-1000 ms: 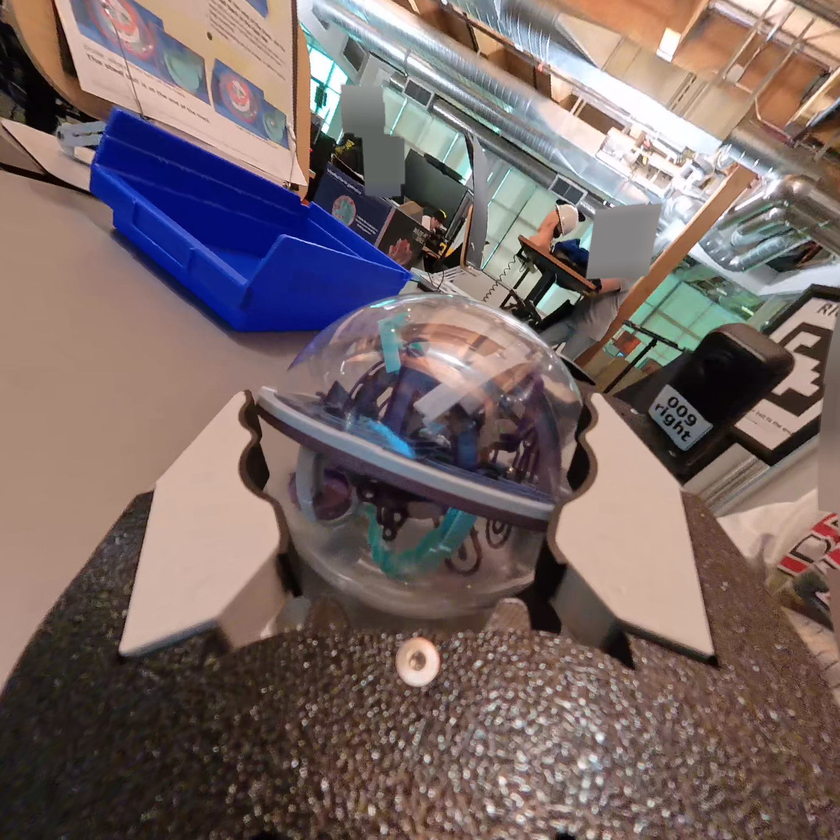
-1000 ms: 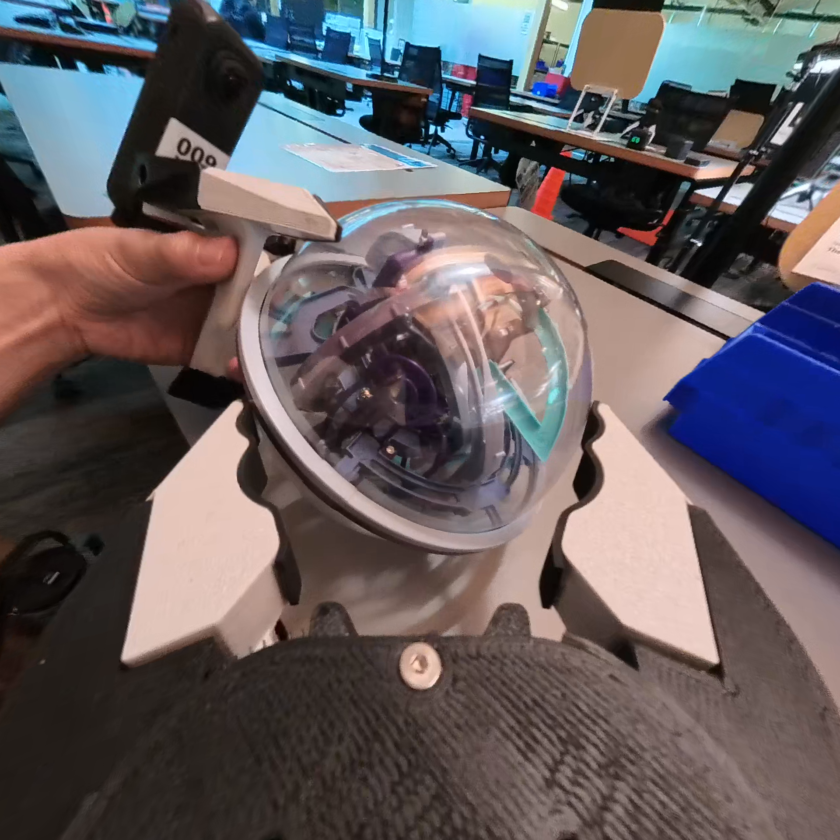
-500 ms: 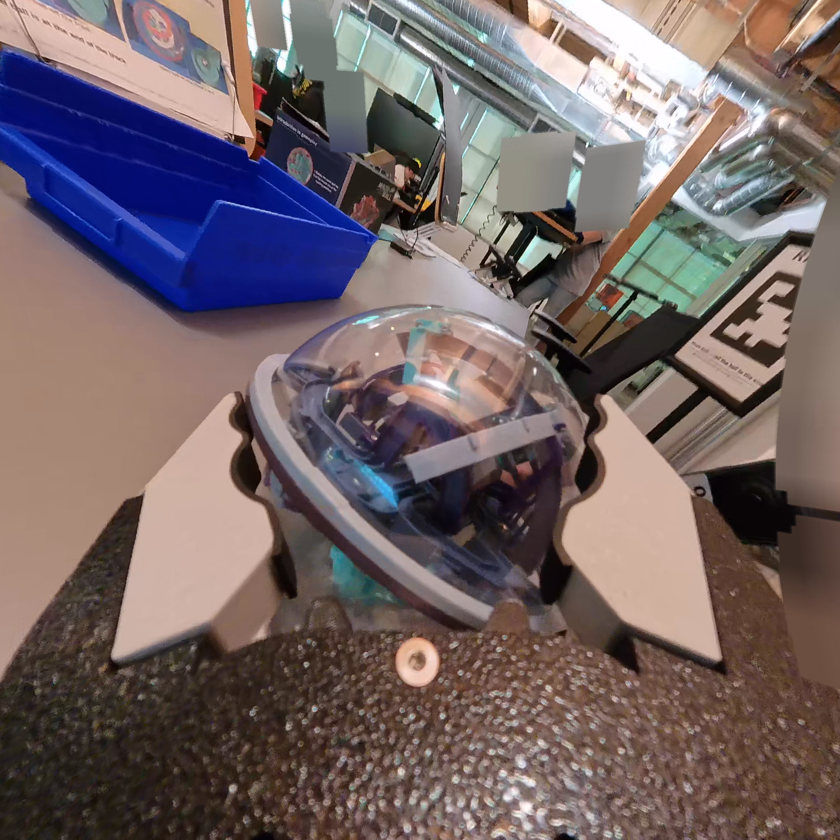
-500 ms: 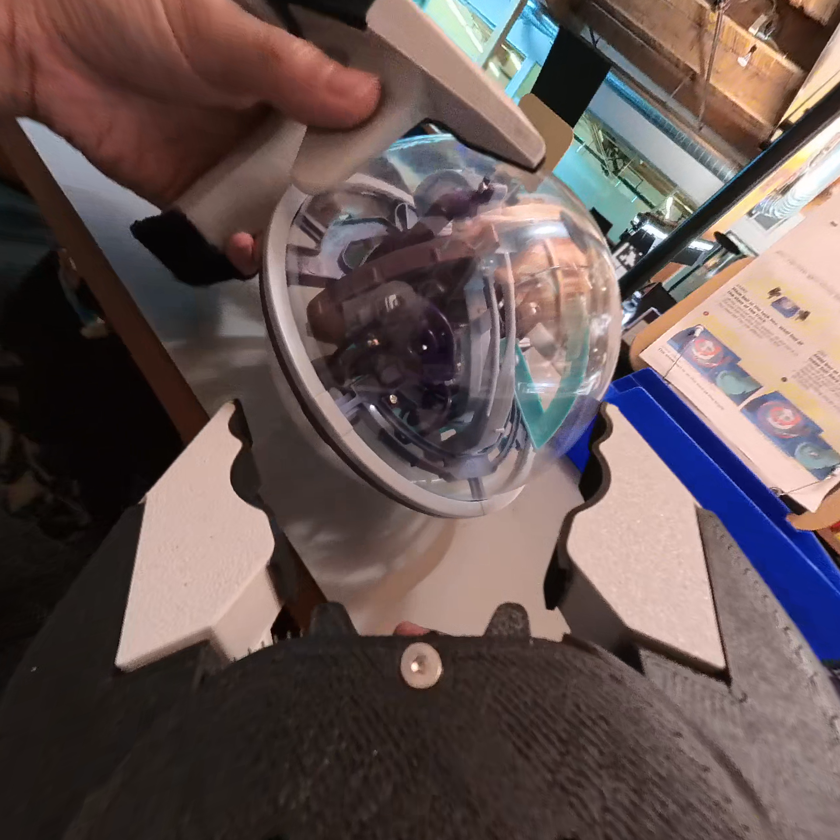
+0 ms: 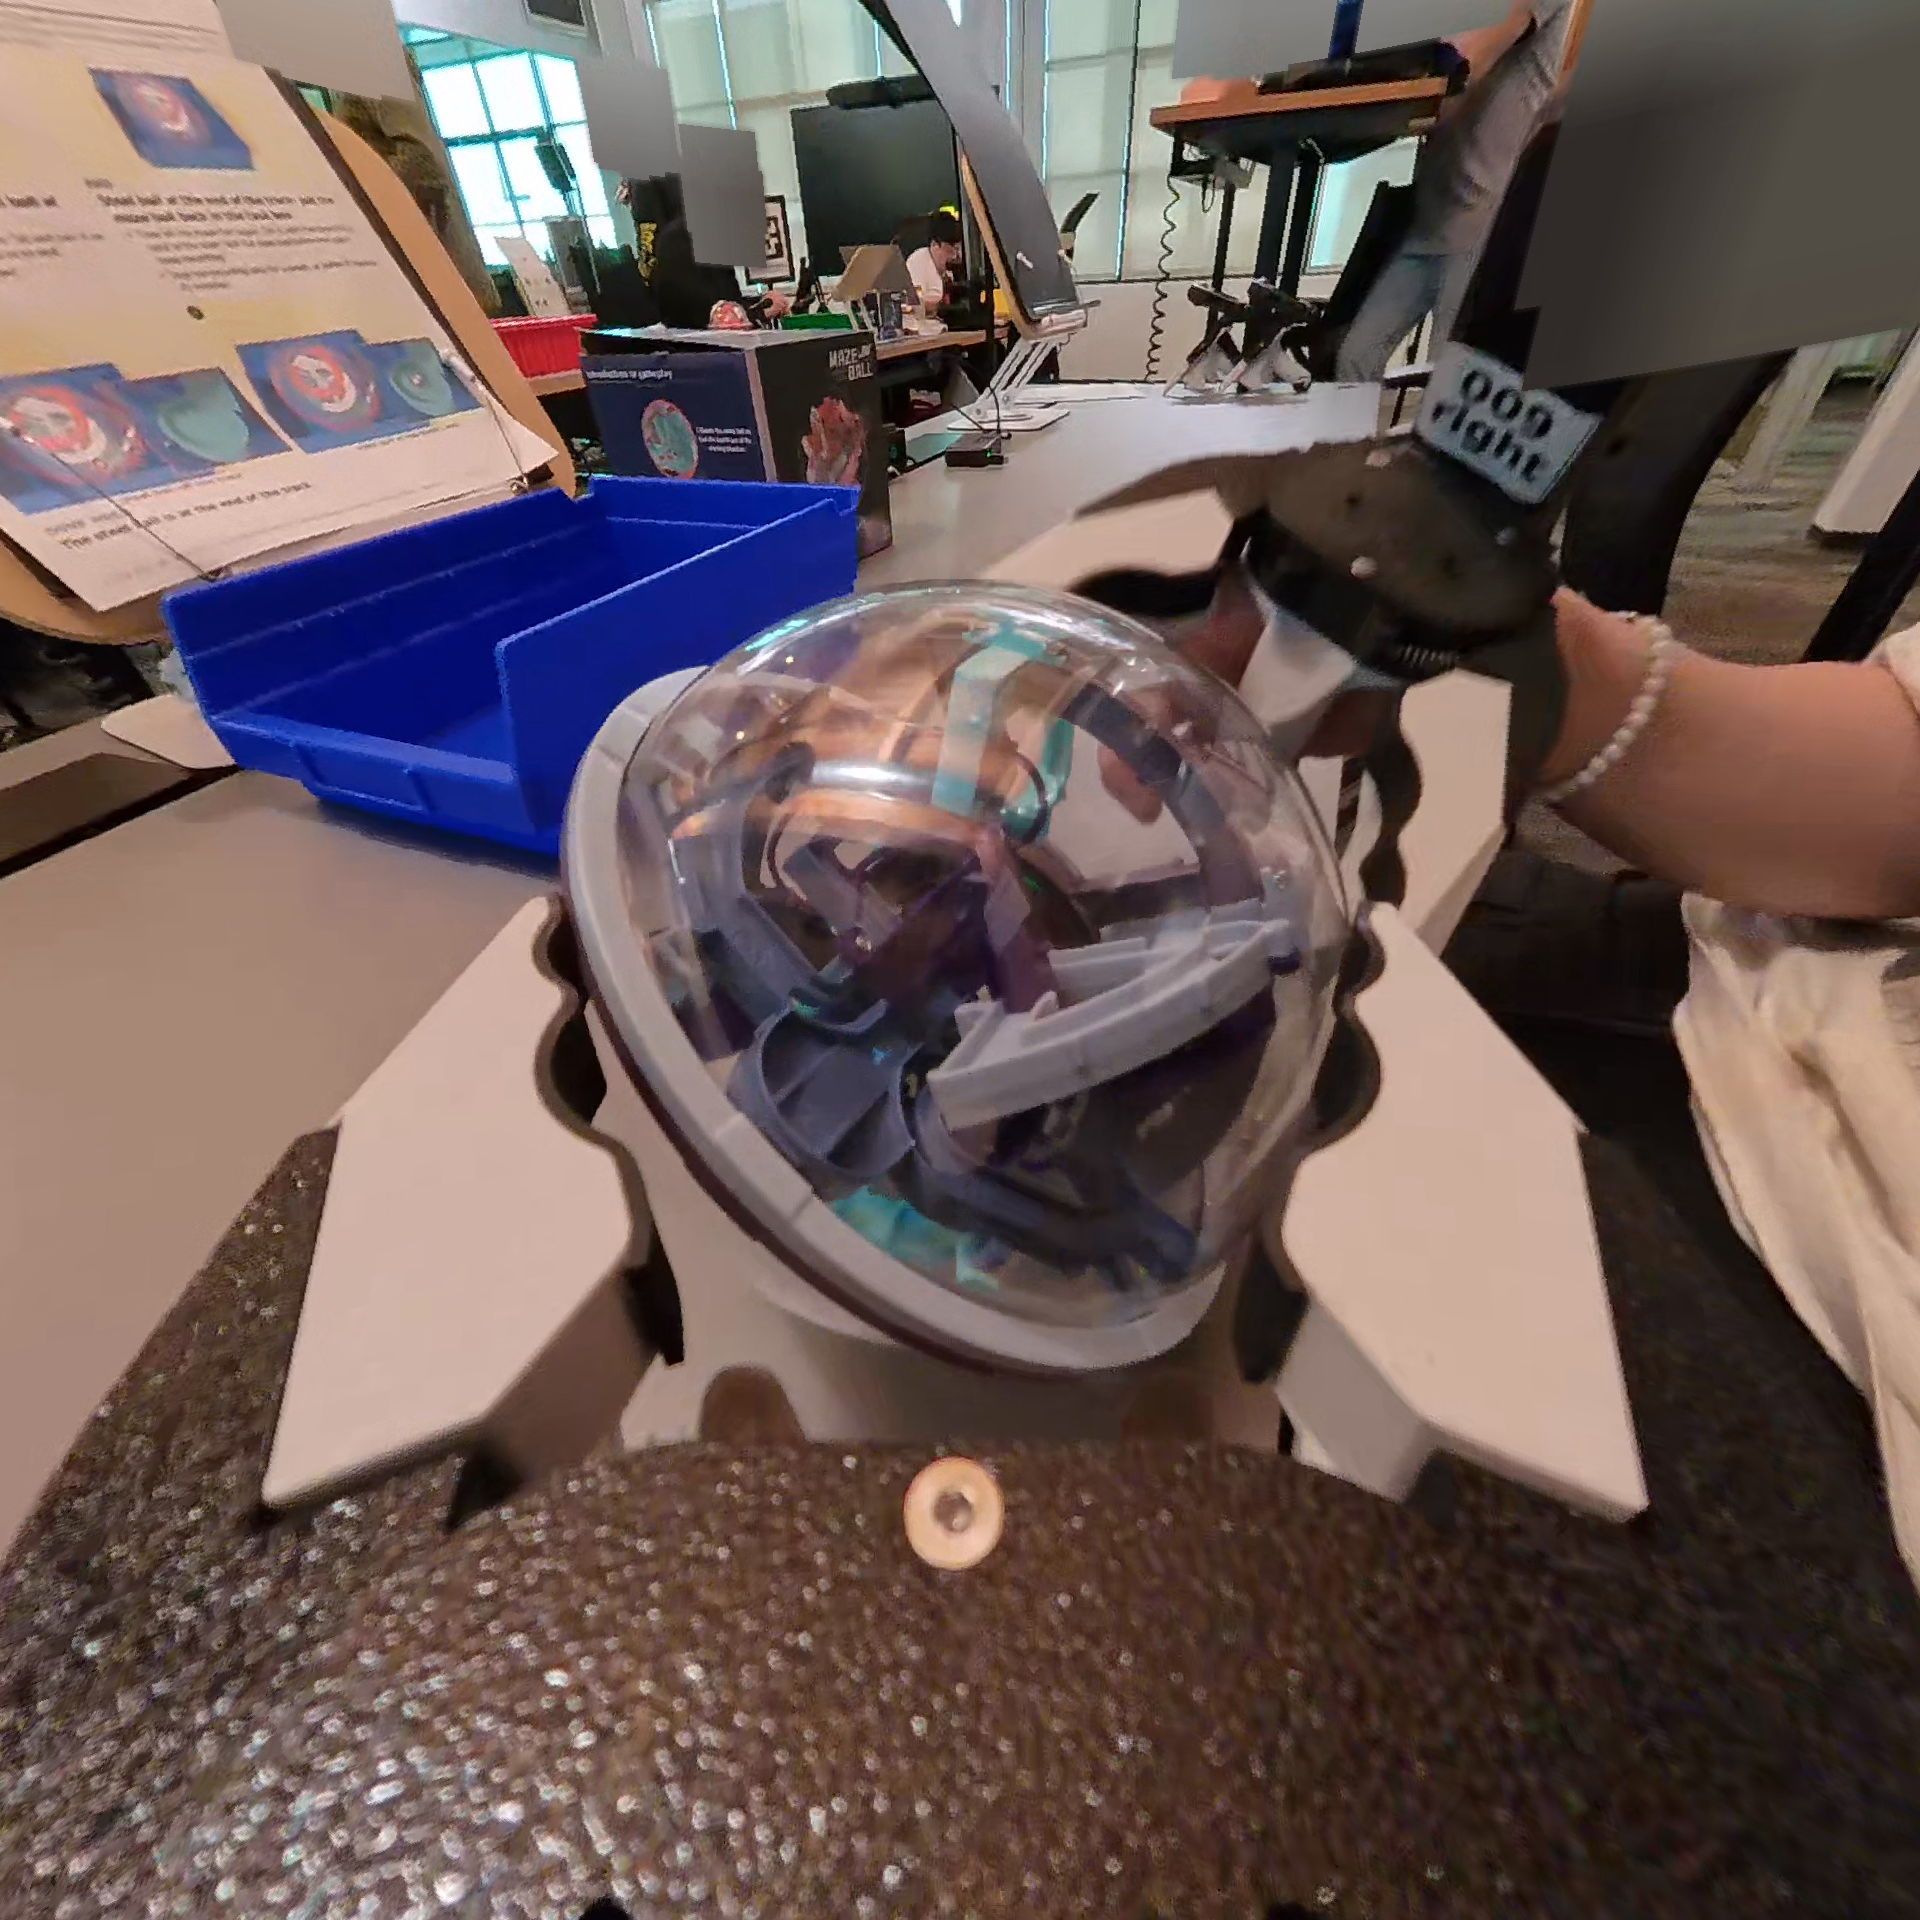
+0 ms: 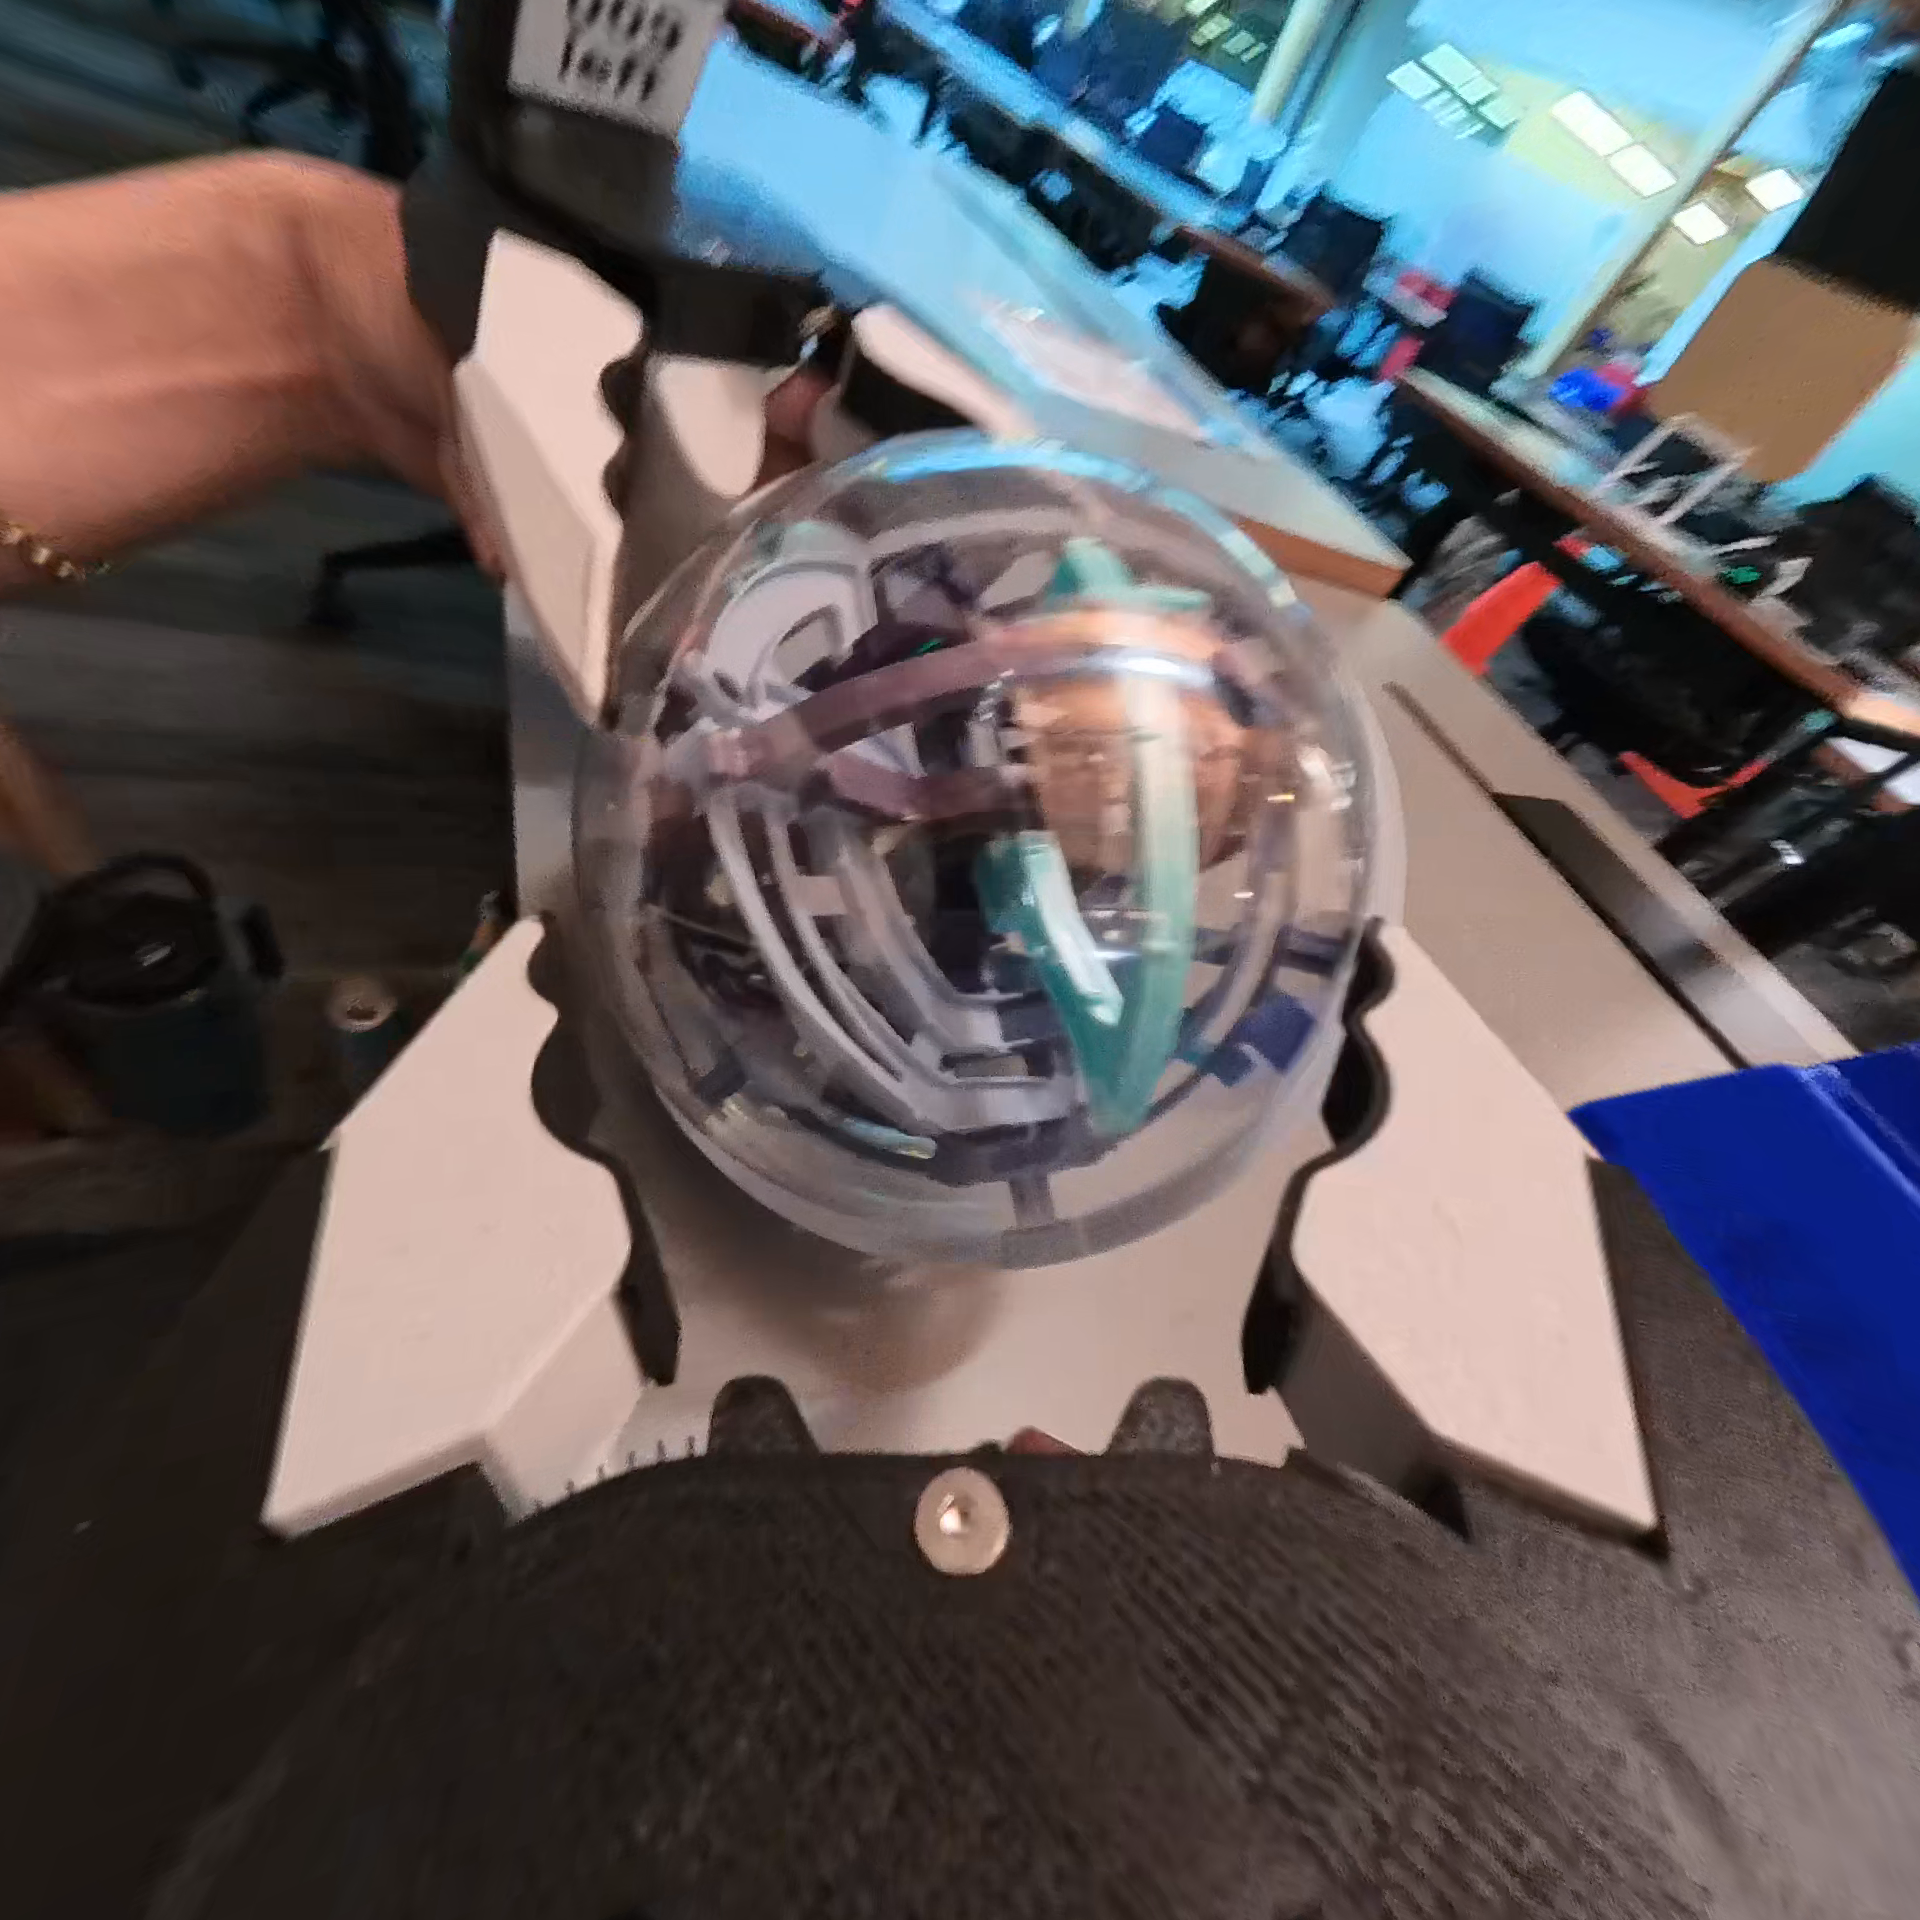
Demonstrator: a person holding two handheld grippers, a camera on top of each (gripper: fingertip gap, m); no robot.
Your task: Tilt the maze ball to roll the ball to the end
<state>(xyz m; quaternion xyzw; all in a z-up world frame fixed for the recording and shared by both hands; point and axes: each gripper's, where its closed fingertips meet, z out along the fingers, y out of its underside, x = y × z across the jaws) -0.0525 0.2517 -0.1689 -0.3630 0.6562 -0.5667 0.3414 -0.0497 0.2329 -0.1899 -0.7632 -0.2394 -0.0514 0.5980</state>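
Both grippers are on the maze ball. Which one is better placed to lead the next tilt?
Left, probably. The left gripper has the maze ball seated between both fingers with its grey rim in clear view. The right gripper also spans it, but that view is blurred, so its contact is harder to judge.

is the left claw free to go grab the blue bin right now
Probably not. The left claw is clamped on the maze ball, shared with the right claw. The blue bin sits unobstructed on the table beyond.
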